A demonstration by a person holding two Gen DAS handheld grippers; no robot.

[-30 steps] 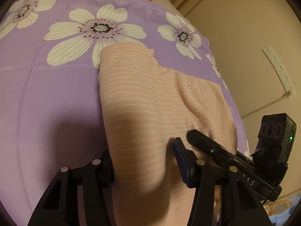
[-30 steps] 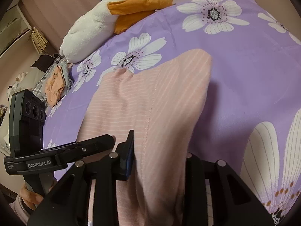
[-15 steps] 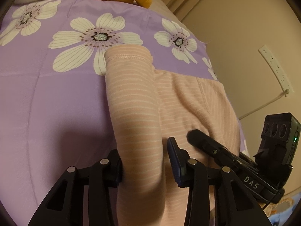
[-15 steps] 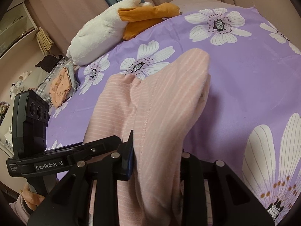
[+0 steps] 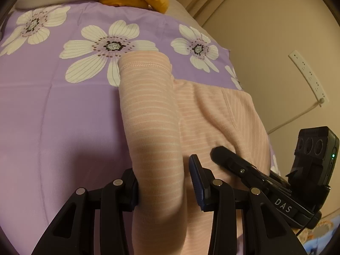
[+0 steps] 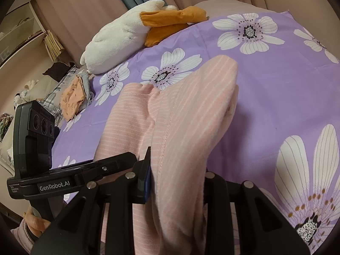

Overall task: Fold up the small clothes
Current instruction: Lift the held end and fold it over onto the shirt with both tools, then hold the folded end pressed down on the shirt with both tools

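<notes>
A pink garment with thin white stripes (image 5: 153, 116) lies on a purple flowered bedsheet (image 5: 53, 116). My left gripper (image 5: 163, 182) is shut on a bunched fold of it, lifted off the sheet, with the hemmed end (image 5: 144, 63) pointing away. My right gripper (image 6: 176, 180) is shut on the garment's other side (image 6: 191, 110), also raised. Each gripper shows in the other's view, the right gripper (image 5: 265, 180) and the left gripper (image 6: 70, 180), close side by side over the garment.
A white and orange plush toy (image 6: 138, 29) lies at the head of the bed. A pile of other clothes (image 6: 72, 93) sits at the bed's left edge. A wall with a power strip (image 5: 308, 76) stands to the right.
Both grippers have lifted their folds of the garment higher and drawn them narrower. The cloth has pulled in from flat toward two raised ridges.
</notes>
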